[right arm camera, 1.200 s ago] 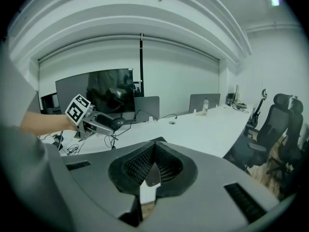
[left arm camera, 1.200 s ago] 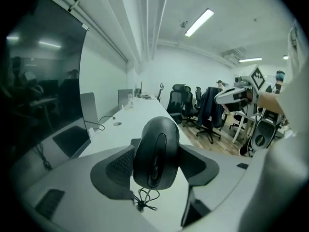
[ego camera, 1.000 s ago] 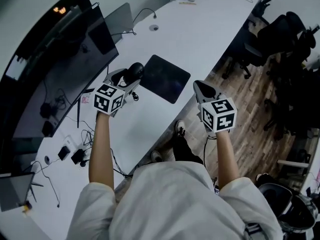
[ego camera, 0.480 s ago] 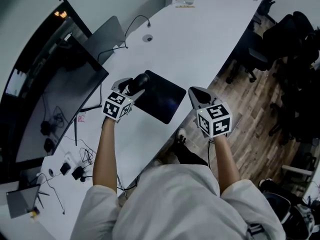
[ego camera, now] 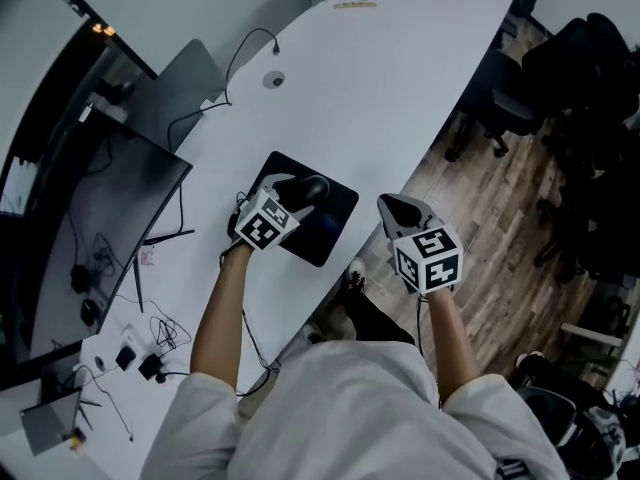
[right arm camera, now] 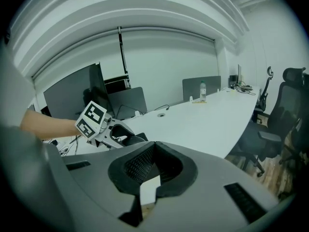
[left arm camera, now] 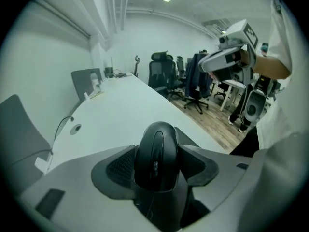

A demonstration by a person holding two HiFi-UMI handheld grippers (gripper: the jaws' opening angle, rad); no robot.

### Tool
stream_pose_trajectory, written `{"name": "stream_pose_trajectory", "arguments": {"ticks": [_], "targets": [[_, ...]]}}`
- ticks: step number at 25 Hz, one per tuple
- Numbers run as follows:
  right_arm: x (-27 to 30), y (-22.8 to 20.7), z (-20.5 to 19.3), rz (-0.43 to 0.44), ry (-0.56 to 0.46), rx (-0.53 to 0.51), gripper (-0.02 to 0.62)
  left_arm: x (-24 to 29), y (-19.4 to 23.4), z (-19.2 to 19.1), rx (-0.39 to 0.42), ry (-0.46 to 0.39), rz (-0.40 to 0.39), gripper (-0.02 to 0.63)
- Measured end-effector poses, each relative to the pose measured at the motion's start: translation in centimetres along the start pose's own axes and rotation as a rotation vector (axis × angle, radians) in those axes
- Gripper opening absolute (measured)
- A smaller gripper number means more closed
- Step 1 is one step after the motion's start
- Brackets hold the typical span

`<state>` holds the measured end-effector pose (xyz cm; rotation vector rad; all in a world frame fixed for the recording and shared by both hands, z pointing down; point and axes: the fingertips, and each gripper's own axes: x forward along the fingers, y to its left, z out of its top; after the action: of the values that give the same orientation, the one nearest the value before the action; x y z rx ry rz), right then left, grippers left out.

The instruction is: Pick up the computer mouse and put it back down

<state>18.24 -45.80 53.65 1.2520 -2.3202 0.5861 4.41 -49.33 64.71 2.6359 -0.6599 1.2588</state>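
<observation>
The black computer mouse (ego camera: 308, 189) sits between the jaws of my left gripper (ego camera: 297, 194), over the black mouse pad (ego camera: 340, 206) on the white desk (ego camera: 390, 78). In the left gripper view the mouse (left arm camera: 156, 153) stands upright between both pads, which press its sides as the jaws close slightly. Whether it touches the pad I cannot tell. My right gripper (ego camera: 400, 206) hangs off the desk's front edge above the wooden floor, shut and empty. In the right gripper view its tips (right arm camera: 152, 164) meet, and the left gripper (right arm camera: 115, 132) shows at the left.
A large dark monitor (ego camera: 110, 218) stands to the left of the pad, with a grey panel (ego camera: 185, 83) behind it. Cables and adapters (ego camera: 140, 338) lie at the near left. Black office chairs (ego camera: 580, 68) stand on the floor at the right.
My left gripper has carried the mouse rightward and down, from beside the monitor to over the mouse pad. The right gripper has drifted a little lower and stayed shut.
</observation>
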Motion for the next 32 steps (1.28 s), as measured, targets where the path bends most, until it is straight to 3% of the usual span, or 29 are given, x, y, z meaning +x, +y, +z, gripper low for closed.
{"name": "stream_pose_trajectory", "arguments": {"ticks": [3, 6, 11, 14, 20, 25, 32], "targets": [[-0.1, -0.6, -0.9, -0.006, 0.019, 0.01, 0.015, 2.9, -2.2, -0.3, 0.097, 0.074, -0.069, 0.287], [-0.5, -1.5, -1.5, -0.025, 0.022, 0.027, 0.015, 5.3, -3.7, -0.4, 0.134, 0.12, -0.119, 0.287], [-1.2, -2.1, -2.1, -0.052, 0.028, 0.044, 0.015, 7.7, -4.4, -1.2, 0.136, 0.161, -0.124, 0.289], [-1.8, -2.0, -2.3, -0.067, 0.025, 0.052, 0.015, 7.6, -4.1, -1.4, 0.098, 0.14, -0.106, 0.297], [-3.6, 0.4, -1.0, -0.088, -0.011, 0.004, 0.015, 3.3, -3.1, -1.4, 0.083, 0.093, -0.003, 0.301], [-6.0, 3.0, 1.5, -0.117, -0.072, -0.075, 0.015, -4.0, -1.9, -0.4, 0.064, 0.003, 0.149, 0.169], [-10.5, 8.5, 4.6, -0.165, -0.159, -0.167, 0.015, -16.2, -3.4, 0.6, -0.016, -0.236, 0.286, 0.036]]}}
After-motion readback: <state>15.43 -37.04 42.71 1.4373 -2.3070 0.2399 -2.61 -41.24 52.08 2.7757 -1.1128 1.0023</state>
